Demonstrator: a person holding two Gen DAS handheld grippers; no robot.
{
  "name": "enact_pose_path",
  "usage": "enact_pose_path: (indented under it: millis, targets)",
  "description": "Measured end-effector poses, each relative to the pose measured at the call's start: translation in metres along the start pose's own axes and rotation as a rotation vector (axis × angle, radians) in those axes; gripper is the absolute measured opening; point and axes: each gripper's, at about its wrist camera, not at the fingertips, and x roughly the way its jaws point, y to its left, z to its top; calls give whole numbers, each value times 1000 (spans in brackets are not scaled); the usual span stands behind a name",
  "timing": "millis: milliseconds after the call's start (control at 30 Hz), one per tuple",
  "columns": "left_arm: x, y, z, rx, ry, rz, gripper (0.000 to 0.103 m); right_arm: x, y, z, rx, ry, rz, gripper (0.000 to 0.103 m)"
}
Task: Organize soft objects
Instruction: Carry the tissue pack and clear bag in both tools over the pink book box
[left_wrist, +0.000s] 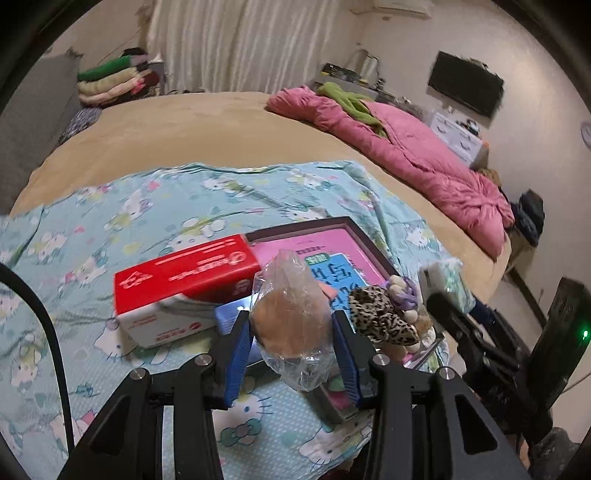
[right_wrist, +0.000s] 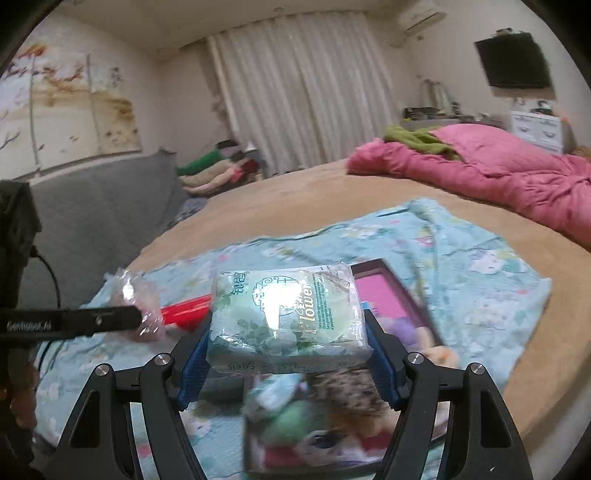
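Left hand-held gripper (left_wrist: 291, 332): blue pads clamped on clear plastic bag w/ bun (left_wrist: 290, 325), held above the bed; bag's long axis upright, twisted top pointing up and away.
Right hand-held gripper (right_wrist: 286, 354): pads clamped on green tissue pack (right_wrist: 286, 317), held level, long axis crosswise between the fingers, printed face up.
Below/behind, on Hello Kitty sheet (left_wrist: 110, 221): red-white box (left_wrist: 177, 291), just left of bun bag; pink-lined tray (left_wrist: 325, 251) behind it, partly blocked by bag; leopard-print soft item (left_wrist: 384, 317) and purple-white bead piece (left_wrist: 402, 291) at tray's right.
Items under right gripper blurred, can't ID.
Further: tan bed cover (left_wrist: 203, 122), pink quilt (left_wrist: 424, 158) w/ green cloth (left_wrist: 347, 99), folded-clothes stack (left_wrist: 114, 81), curtain (left_wrist: 240, 40), wall TV (left_wrist: 465, 88).
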Motion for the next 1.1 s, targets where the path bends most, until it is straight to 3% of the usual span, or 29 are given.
enact_pose_path:
  millis: [400,867,1100]
  targets:
    - [56,-47,8,104,77,26,43,16,-36,-4,58,42,-79,75]
    - [138,-50,15,137,189,16,43,45,-49,-18,55,132,-104,75]
    - [157,-50,19,140,214,11,43,58,-47,-23,33,172,-101,75]
